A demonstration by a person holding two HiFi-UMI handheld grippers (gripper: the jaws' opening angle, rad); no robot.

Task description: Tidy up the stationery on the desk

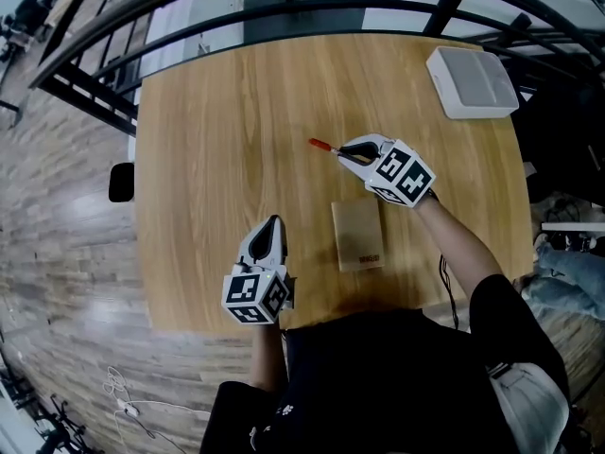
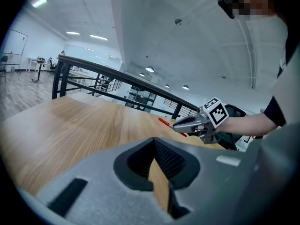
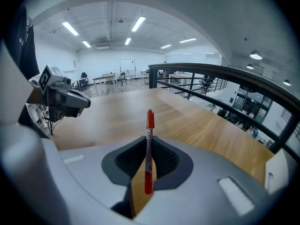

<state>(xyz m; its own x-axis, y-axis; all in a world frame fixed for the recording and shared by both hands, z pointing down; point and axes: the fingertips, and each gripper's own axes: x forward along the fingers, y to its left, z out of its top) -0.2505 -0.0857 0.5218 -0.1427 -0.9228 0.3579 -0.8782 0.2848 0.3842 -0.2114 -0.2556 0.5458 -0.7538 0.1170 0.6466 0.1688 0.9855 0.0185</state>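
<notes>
A red pen (image 1: 322,145) sticks out of my right gripper (image 1: 346,153), which is shut on it above the middle of the wooden desk (image 1: 217,140). In the right gripper view the red pen (image 3: 149,146) stands upright between the jaws, its cap pointing away. A brown notebook (image 1: 358,235) lies flat on the desk just below that gripper. My left gripper (image 1: 272,226) hovers over the desk's front part, left of the notebook, shut with nothing in it. In the left gripper view the right gripper (image 2: 193,122) carries the pen (image 2: 164,122) above the desk.
A white rectangular box (image 1: 471,81) sits at the desk's far right corner. A dark curved railing (image 1: 284,8) runs behind the far edge. The left gripper (image 3: 65,98) shows at the left of the right gripper view. Wood floor (image 1: 66,206) lies left of the desk.
</notes>
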